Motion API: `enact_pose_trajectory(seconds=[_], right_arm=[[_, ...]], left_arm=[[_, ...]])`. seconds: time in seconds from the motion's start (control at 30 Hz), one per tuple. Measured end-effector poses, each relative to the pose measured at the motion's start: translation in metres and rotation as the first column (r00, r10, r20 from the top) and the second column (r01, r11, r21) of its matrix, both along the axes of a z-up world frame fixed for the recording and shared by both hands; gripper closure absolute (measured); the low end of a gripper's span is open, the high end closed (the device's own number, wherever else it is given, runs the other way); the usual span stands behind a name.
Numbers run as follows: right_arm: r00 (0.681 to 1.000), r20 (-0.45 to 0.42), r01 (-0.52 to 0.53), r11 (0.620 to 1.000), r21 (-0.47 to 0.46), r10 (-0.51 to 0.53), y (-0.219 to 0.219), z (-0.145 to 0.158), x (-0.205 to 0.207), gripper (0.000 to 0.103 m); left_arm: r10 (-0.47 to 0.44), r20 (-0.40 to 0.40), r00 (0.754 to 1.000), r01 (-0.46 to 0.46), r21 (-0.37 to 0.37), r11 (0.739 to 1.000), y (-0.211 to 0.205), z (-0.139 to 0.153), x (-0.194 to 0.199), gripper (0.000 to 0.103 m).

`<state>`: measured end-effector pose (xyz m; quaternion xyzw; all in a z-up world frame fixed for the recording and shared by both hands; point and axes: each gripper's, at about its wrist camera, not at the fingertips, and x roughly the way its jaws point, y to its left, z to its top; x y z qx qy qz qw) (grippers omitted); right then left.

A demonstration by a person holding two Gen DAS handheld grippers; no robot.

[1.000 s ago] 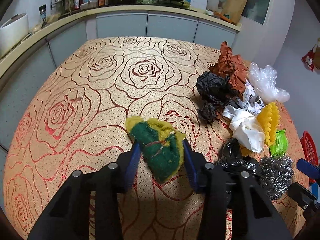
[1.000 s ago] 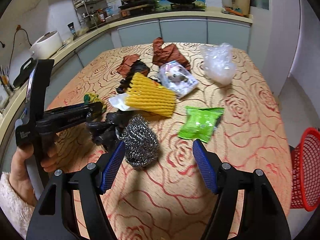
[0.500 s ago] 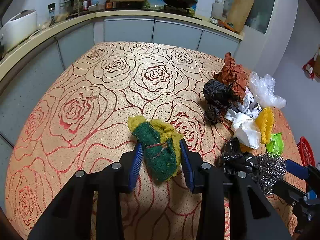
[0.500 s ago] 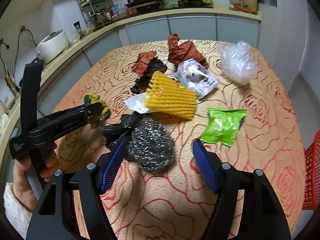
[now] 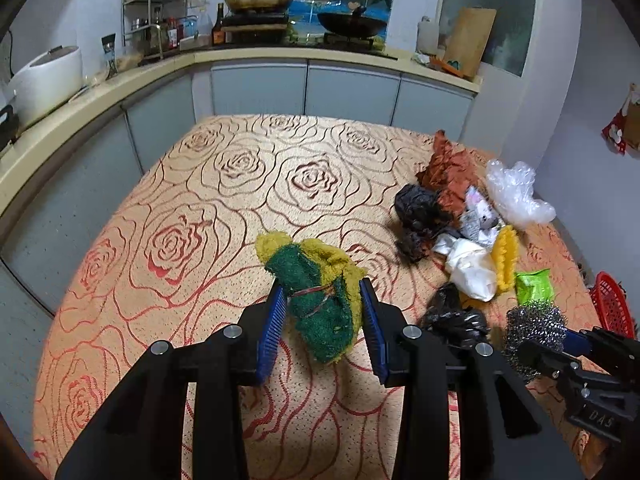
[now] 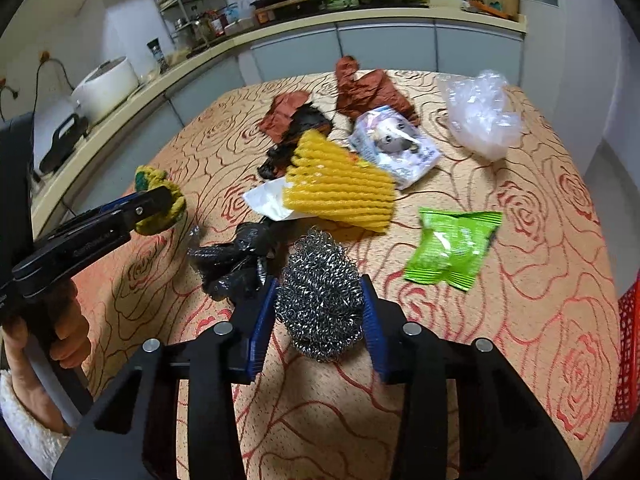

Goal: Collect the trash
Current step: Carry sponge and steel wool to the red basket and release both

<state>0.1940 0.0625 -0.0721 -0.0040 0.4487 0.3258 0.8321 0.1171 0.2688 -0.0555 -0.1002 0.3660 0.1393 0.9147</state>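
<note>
Since a second ago our right gripper [image 6: 319,320] has closed its two blue pads on the one steel scourer [image 6: 319,295], which then sat loose between open fingers. Our left gripper [image 5: 323,322] still clamps the one green and yellow sponge [image 5: 316,290], now lifted a little off the table [image 5: 192,216].

On the rose-patterned cloth we count one yellow foam net [image 6: 340,186], one white paper [image 6: 266,200] under it, one green packet [image 6: 452,242], one printed wrapper [image 6: 394,146], one clear plastic bag [image 6: 480,114], two brown crumpled papers [image 6: 370,92], and two black bags: one [image 6: 236,258] just beside the scourer, one [image 6: 298,136] near the brown papers. One red basket [image 6: 628,352] shows at the right edge, off the table.
</note>
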Motion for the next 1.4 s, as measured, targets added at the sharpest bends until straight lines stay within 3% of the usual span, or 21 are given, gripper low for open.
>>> enact_pose_trajectory(seconds=[0.4, 0.57, 0.73, 0.97, 1.13, 1.4], right_arm=[[0.982, 0.044, 0.180, 0.982, 0.059, -0.183, -0.085, 0.026, 0.005, 0.065], [0.957, 0.083, 0.274, 0.960, 0.062, -0.278, -0.130, 0.034, 0.006, 0.065], [0.917, 0.113, 0.377, 0.924, 0.063, -0.382, -0.180, 0.040, 0.006, 0.065], [0.820, 0.144, 0.554, 0.831, 0.044, -0.554, -0.268, 0.042, 0.001, 0.065], [0.756, 0.159, 0.639, 0.769, 0.037, -0.635, -0.317, 0.041, -0.003, 0.065], [0.724, 0.129, 0.682, 0.731, 0.007, -0.677, -0.353, 0.020, 0.002, 0.065]], left_arm=[[-0.117, 0.053, 0.992, 0.113, 0.064, 0.992, -0.051, 0.030, 0.010, 0.068], [-0.185, 0.066, 0.981, 0.180, 0.069, 0.981, -0.082, 0.037, 0.020, 0.068], [-0.292, 0.073, 0.954, 0.287, 0.064, 0.956, -0.125, 0.043, 0.036, 0.068], [-0.473, 0.085, 0.877, 0.469, 0.069, 0.881, -0.209, 0.050, 0.065, 0.068], [-0.595, 0.086, 0.799, 0.592, 0.057, 0.804, -0.277, 0.051, 0.089, 0.068], [-0.711, 0.046, 0.701, 0.710, 0.048, 0.703, -0.365, 0.033, 0.117, 0.068]])
